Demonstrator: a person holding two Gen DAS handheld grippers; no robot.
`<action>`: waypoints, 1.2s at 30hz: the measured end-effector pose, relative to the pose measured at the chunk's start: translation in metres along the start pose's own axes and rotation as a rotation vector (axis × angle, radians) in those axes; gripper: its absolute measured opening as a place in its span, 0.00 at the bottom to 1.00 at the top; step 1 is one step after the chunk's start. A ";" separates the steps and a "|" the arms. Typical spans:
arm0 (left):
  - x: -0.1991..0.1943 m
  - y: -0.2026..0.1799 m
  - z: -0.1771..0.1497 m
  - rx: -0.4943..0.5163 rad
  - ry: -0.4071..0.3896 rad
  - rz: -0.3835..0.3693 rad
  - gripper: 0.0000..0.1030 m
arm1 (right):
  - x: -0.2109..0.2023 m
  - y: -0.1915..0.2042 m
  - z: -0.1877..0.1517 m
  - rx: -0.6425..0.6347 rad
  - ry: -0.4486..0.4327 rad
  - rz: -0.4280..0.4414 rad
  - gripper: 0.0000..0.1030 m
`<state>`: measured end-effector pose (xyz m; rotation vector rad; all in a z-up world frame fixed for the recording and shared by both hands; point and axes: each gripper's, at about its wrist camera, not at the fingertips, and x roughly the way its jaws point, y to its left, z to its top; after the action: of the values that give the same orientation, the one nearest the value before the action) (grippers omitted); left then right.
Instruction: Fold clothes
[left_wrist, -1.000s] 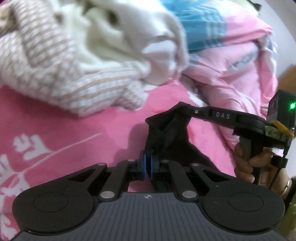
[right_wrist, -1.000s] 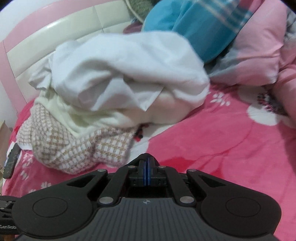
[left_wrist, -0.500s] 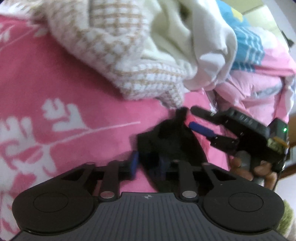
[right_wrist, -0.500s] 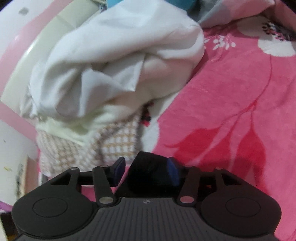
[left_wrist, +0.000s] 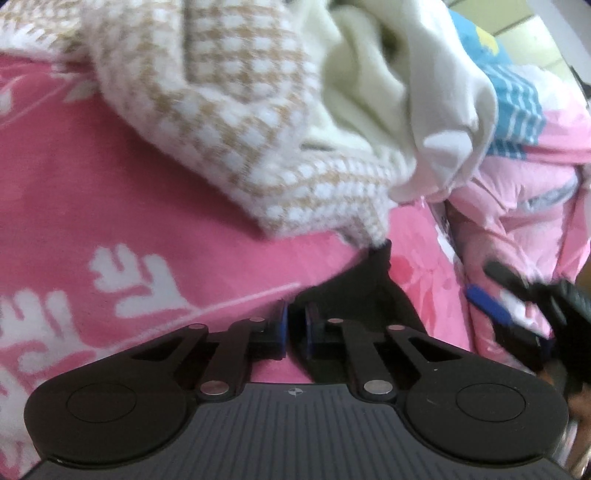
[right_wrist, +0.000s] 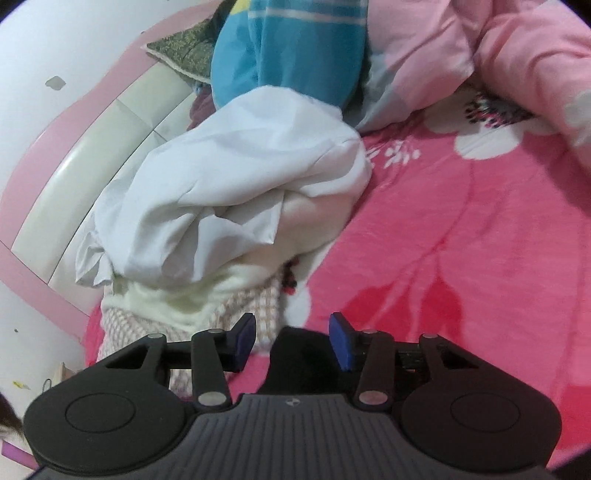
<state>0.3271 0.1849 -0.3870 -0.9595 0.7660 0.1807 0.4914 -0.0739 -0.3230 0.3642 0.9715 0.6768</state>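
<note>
A: Black garment (left_wrist: 373, 295) lies on the pink bed (left_wrist: 110, 206), low centre of the frame, stretching up-right from the left tongs (left_wrist: 294, 325)?

B: Yes. These tongs are closing on its soft, thin edge. The right tongs (right_wrist: 291, 341) are spread but closing, dark cloth between, untouched. Knitted checked sweater (left_wrist: 236, 122) lies above.
</note>
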 end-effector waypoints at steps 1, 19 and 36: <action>-0.002 0.002 0.002 -0.017 -0.004 -0.003 0.12 | -0.009 0.000 -0.003 -0.002 -0.012 -0.011 0.45; -0.029 -0.023 -0.037 0.224 0.185 -0.006 0.51 | -0.155 -0.068 -0.084 0.210 0.004 -0.421 0.45; -0.004 -0.048 -0.047 0.338 0.128 0.056 0.51 | -0.041 -0.072 -0.031 -0.016 0.239 -0.224 0.02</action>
<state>0.3222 0.1205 -0.3680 -0.6331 0.9089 0.0357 0.4753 -0.1549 -0.3536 0.1583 1.2128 0.5310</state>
